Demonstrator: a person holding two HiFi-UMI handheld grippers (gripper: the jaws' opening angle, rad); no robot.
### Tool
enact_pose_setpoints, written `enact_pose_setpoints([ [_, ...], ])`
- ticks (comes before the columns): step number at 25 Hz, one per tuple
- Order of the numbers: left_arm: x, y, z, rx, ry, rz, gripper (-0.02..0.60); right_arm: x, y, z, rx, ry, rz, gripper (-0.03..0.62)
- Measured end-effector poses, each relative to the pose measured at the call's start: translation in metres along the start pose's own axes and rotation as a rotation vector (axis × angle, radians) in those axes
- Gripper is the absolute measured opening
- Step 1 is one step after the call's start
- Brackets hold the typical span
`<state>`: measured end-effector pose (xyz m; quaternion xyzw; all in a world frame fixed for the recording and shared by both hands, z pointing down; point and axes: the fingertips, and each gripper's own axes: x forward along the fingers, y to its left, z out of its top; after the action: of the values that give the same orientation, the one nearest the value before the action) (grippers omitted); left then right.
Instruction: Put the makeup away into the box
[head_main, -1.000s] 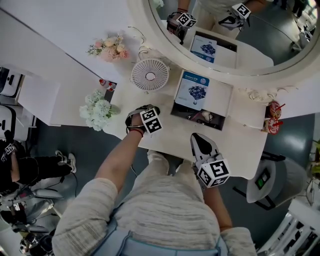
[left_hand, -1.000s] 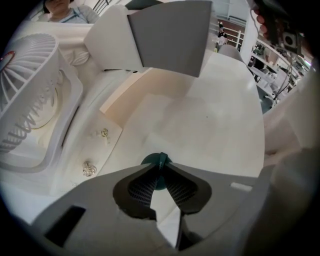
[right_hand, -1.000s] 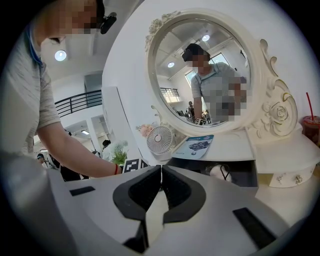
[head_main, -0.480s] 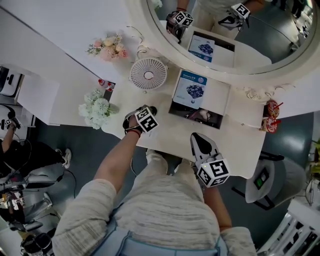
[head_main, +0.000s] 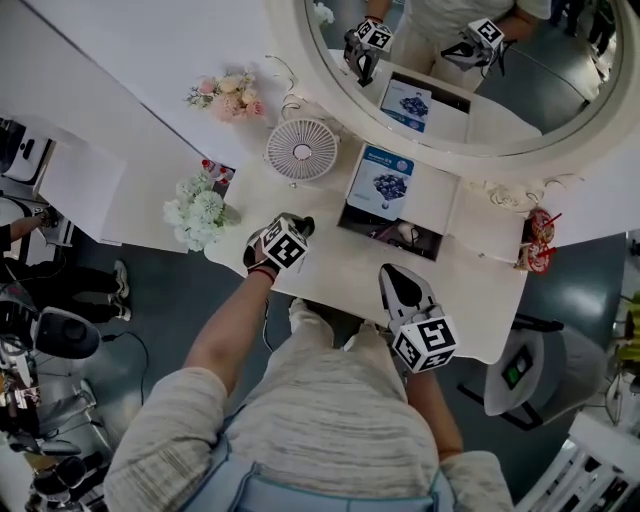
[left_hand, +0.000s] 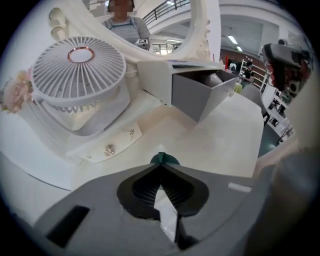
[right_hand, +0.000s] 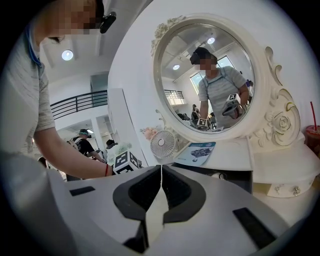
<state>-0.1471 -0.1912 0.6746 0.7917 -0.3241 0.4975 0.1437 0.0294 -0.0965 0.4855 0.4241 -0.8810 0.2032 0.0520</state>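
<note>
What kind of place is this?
Probably a dressing table, set up in a big hall rather than a bedroom. You can tell by the round mirror in its curly white frame, the open box, and the little fan and flowers beside it.

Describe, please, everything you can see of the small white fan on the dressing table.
The fan is small, round and white, plastic by its look. Its grille has thin radial ribs around a hub with a copper-coloured ring, and it is tilted upward. It stands on the white table in front of the mirror, beside the open box but apart from it.
</note>
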Motion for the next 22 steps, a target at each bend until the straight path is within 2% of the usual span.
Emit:
enact_pose_setpoints([
  [14,-0.063,-0.021,0.044,-0.08,-0.185,0.063,0.014,-0.016,0.003,0.012,-0.045,-0.019,0.041,0.011],
  [22,-0.097,-0.033,0.068,-0.08,-0.278,0.106,0.014,-0.03,0.003,0.011,-0.068,-0.023,0.053,0.011],
])
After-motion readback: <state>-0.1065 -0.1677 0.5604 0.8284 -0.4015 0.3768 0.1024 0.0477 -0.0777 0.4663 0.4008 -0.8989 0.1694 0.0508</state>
